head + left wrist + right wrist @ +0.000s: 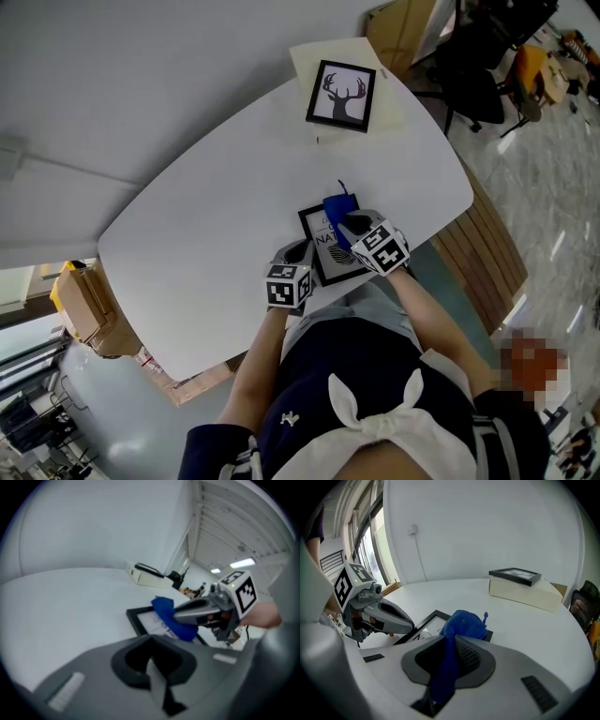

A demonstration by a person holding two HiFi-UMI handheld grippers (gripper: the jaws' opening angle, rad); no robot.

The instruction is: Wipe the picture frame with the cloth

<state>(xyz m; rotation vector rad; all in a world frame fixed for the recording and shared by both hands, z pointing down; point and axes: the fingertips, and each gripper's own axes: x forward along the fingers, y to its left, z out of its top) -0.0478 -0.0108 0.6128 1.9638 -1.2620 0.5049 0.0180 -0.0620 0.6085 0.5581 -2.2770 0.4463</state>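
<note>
A black picture frame (328, 257) (144, 620) (426, 620) lies flat near the front edge of the white table (216, 234). My right gripper (349, 225) (452, 641) (187, 613) is shut on a blue cloth (337, 208) (164, 609) (464, 624), which is bunched up and rests on the frame's far part. My left gripper (302, 248) (151, 641) (410, 620) is at the frame's near left edge. Its jaws are together with nothing visible between them, and they hide the frame's near corner in the left gripper view.
A second black frame with a deer picture (341, 96) (515, 573) lies on a cream box (309, 56) (525, 592) at the table's far end. Dark chairs (478, 66) stand beyond it. A cardboard box (84, 300) sits on the floor at left, wooden slats (487, 253) at right.
</note>
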